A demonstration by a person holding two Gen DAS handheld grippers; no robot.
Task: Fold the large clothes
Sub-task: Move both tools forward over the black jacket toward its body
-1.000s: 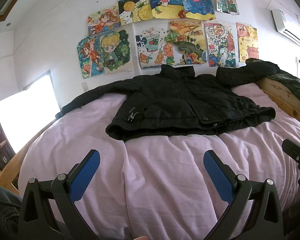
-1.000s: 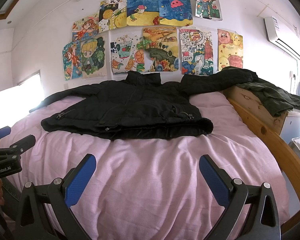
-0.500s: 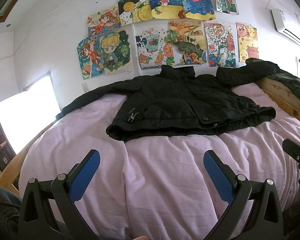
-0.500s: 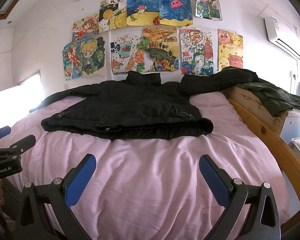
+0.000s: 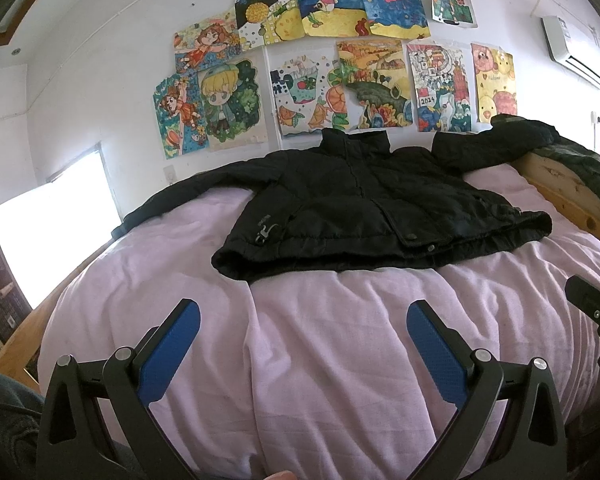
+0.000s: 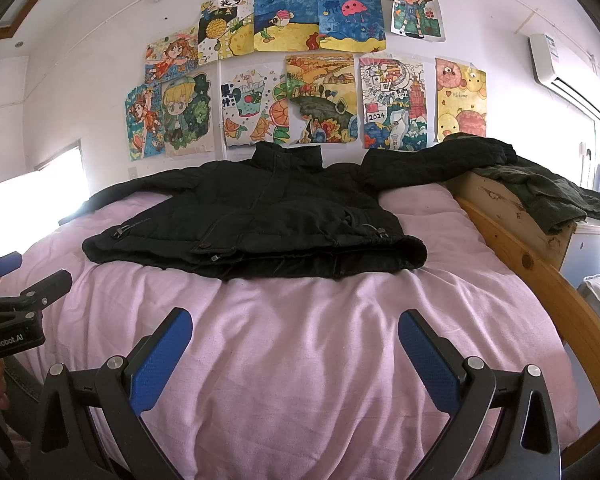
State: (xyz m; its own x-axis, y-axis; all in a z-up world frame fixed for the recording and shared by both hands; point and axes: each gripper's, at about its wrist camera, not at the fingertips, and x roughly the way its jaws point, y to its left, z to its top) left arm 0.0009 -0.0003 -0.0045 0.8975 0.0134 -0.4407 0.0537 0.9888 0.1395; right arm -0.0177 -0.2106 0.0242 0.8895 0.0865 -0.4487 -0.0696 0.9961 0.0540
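A black padded jacket [image 5: 364,208] [image 6: 260,220] lies flat, front up, across the far half of a bed with a pink cover [image 5: 320,340] [image 6: 300,340]. Its collar touches the wall and both sleeves spread sideways; the right sleeve [image 6: 432,164] drapes onto the wooden frame. My left gripper [image 5: 303,316] hangs open over the near cover, well short of the hem, nothing between its blue pads. Just as far back, my right gripper [image 6: 295,320] is open and empty. Each gripper shows at the edge of the other's view.
A wooden bed frame [image 6: 520,248] runs along the right side, with a dark green garment [image 6: 548,192] heaped on it. Children's drawings [image 5: 340,68] cover the white wall behind. A bright window [image 5: 48,224] is on the left, an air conditioner [image 6: 564,68] high on the right.
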